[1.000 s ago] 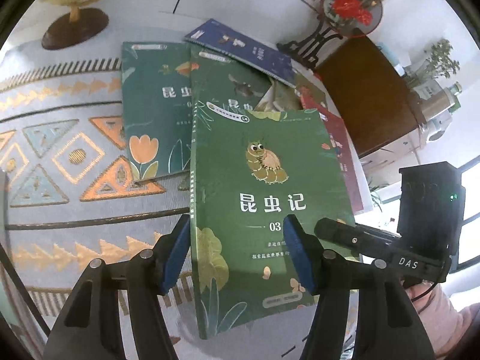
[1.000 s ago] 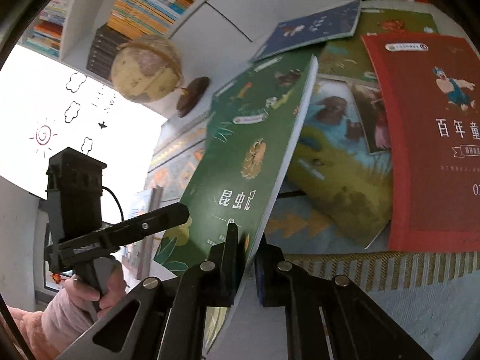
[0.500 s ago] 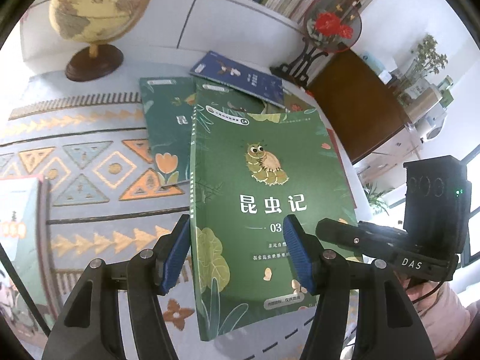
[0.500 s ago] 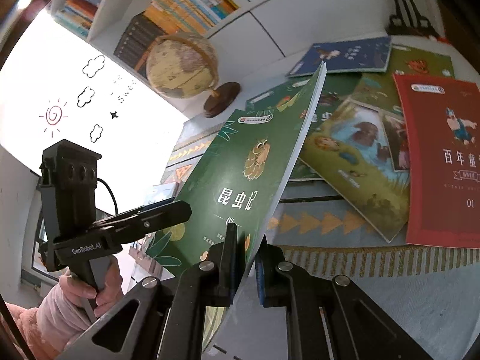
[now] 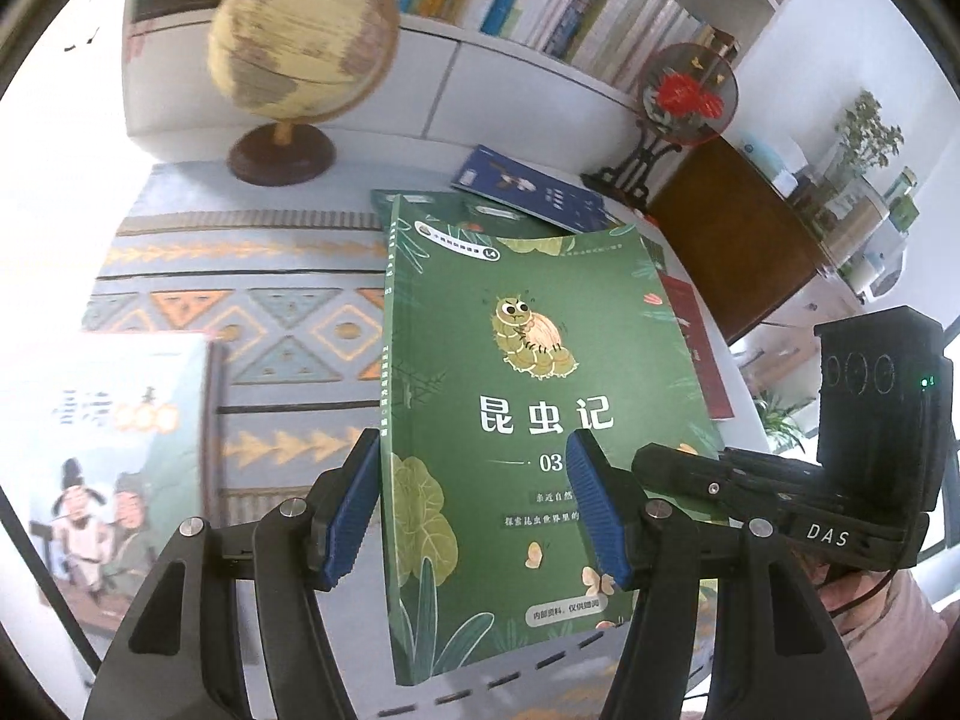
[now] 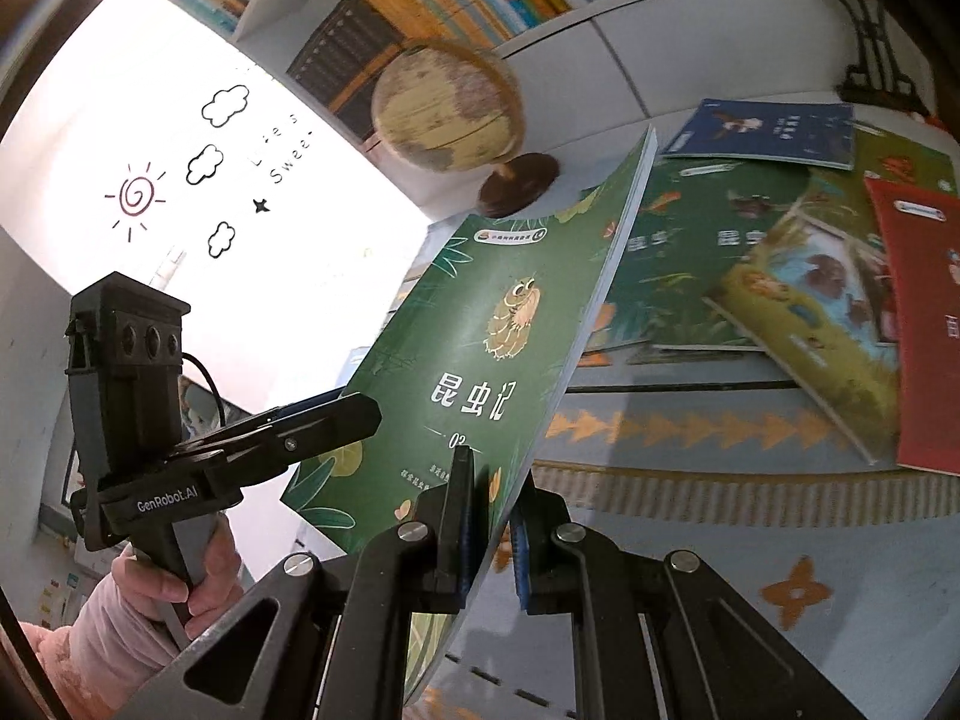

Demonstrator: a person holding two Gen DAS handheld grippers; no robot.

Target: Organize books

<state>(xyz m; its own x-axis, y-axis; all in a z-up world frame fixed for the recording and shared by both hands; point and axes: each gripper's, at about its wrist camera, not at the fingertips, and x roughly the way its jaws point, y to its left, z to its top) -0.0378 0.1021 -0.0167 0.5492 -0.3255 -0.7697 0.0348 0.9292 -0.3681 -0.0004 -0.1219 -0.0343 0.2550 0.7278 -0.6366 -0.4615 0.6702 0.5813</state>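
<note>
1. Books are lying scattered on a patterned cloth [image 5: 180, 312].
2. Right gripper [image 6: 489, 540] is pinching the green book [image 5: 528, 396] aloft, likely carrying it for sorting.
3. Left gripper [image 5: 474, 510] is hovering over the book's spine side, spread and gripping nothing.

My grippers are matt black plastic with ribbed blue rubber pads [image 5: 351, 519] and bright metal screws. The green book [image 5: 528, 384] has a smooth, faintly glossy paper cover. The woven cloth [image 5: 258, 324] looks matt, and the globe [image 5: 300, 39] stands on a polished wood base.
</note>
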